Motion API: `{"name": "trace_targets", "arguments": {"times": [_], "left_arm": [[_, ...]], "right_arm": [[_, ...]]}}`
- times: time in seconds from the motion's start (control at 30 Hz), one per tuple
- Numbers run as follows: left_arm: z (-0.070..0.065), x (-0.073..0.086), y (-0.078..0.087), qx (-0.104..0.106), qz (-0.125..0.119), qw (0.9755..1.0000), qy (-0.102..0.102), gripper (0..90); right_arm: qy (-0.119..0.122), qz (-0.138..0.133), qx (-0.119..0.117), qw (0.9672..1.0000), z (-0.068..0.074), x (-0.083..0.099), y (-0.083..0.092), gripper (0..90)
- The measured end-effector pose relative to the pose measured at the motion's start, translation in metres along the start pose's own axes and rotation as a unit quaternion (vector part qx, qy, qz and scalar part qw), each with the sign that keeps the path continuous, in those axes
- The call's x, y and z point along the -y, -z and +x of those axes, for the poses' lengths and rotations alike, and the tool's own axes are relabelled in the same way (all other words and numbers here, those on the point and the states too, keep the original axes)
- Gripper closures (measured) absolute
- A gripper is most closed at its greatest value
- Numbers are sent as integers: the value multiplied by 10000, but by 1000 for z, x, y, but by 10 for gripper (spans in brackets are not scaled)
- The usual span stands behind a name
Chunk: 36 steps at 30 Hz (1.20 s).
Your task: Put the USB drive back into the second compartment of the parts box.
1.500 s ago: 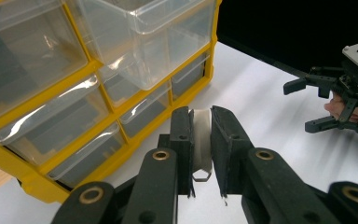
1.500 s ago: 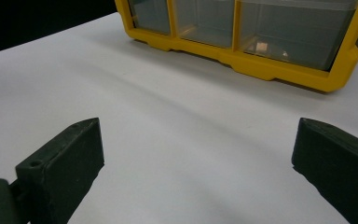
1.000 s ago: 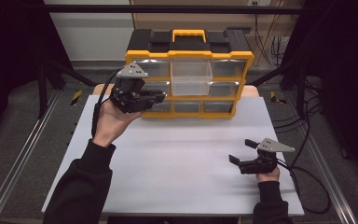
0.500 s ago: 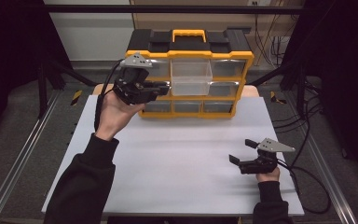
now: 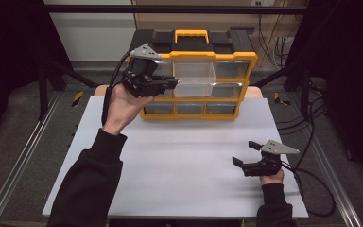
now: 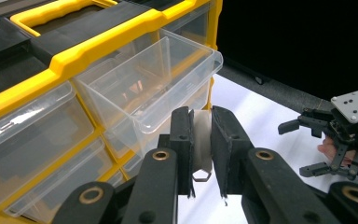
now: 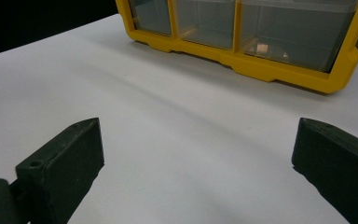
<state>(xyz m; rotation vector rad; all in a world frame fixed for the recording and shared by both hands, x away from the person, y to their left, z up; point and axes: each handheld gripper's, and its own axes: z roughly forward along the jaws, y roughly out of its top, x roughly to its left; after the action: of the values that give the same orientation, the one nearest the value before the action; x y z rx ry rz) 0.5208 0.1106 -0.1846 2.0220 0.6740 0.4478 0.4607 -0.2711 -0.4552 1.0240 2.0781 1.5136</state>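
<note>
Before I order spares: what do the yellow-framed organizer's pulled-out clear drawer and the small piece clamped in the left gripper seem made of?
Pulled-out clear drawer: likely glossy transparent plastic; the cabinet shows through, rims glint. Yellow frame: opaque moulded plastic, apparently. Small pale piece in the left gripper: possibly metal, with a hook-like end; unclear.

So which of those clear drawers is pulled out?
The top-row middle drawer of the yellow organizer: it juts forward, the others sit flush. The left gripper grips a small white piece beside it.
</note>
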Motion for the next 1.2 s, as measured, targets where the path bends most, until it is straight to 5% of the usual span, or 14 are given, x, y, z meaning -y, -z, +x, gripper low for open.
{"name": "trace_targets", "arguments": {"times": [1.2], "left_arm": [[27,-28,-43,-213,66,9996,145,791]], "right_arm": [[-2,1,-6,10000,0,0,0,27]]}}
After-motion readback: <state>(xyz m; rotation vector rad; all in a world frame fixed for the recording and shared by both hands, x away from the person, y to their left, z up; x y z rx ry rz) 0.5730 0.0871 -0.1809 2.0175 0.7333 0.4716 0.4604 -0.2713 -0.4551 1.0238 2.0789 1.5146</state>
